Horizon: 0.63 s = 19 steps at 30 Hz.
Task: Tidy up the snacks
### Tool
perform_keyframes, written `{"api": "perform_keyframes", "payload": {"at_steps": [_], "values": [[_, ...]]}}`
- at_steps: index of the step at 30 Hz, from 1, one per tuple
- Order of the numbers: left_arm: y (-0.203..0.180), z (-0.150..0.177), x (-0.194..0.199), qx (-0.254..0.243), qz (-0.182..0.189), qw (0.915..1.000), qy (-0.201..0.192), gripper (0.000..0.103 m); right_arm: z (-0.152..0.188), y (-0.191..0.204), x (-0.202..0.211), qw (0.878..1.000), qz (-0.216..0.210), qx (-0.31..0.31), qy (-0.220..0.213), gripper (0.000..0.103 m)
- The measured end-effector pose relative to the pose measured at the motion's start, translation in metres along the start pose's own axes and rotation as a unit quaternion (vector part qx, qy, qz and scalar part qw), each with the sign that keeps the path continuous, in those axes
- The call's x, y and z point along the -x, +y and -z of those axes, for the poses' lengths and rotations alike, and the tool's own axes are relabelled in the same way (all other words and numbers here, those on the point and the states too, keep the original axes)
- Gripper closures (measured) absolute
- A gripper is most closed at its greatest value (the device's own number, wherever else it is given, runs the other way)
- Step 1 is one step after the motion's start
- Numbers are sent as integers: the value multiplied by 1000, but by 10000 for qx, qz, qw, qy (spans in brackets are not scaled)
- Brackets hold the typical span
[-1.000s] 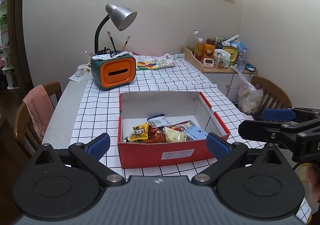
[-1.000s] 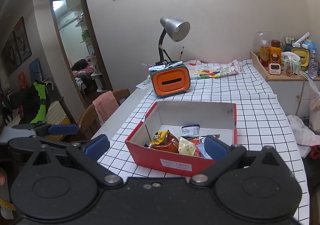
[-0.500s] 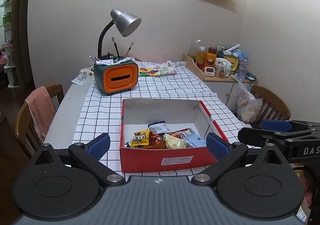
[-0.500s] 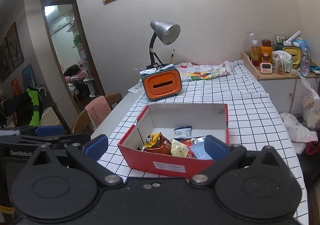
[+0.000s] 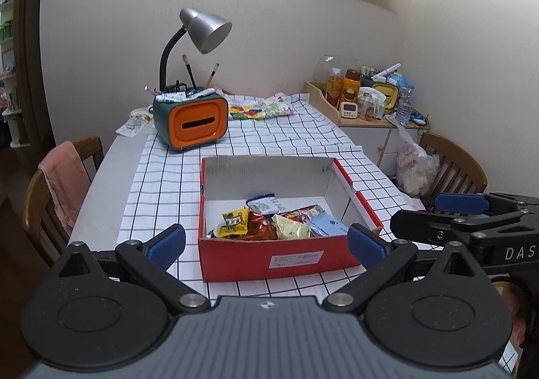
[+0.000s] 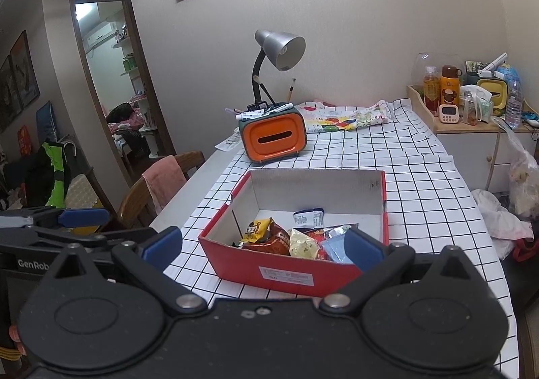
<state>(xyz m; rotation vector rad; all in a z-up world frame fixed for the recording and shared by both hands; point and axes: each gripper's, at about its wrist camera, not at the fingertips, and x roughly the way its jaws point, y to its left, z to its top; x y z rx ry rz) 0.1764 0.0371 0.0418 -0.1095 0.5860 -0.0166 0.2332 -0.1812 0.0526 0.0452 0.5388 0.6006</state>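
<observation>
A red cardboard box (image 5: 279, 259) (image 6: 286, 273) stands on the checked tablecloth. Several snack packets (image 5: 279, 222) (image 6: 289, 237) lie heaped at its near end: a yellow one (image 5: 232, 222), a red-brown one, a pale yellow one, a light blue one (image 5: 326, 226) and a white one (image 5: 264, 204). My left gripper (image 5: 266, 244) is open and empty, held back from the box's near wall. My right gripper (image 6: 262, 244) is open and empty, also short of the box. Each gripper shows at the side of the other's view.
An orange and green desk organizer (image 5: 190, 121) with a grey lamp (image 5: 205, 29) stands behind the box. A folded printed cloth (image 5: 259, 108) lies at the table's far end. A wooden chair with a pink towel (image 5: 64, 177) stands left. A side cabinet with bottles (image 5: 367, 96) stands right.
Both grippers have pulled back and risen a little from the box, so it sits farther off in both views. Both stay open and empty.
</observation>
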Motion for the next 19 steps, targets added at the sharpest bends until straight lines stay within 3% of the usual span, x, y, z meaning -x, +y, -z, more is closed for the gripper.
{"api": "perform_keyframes", "payload": {"at_steps": [19], "values": [[4,6,1,74,115,9998,124,0,19,1,14,9995,204,-205,111,0]]}}
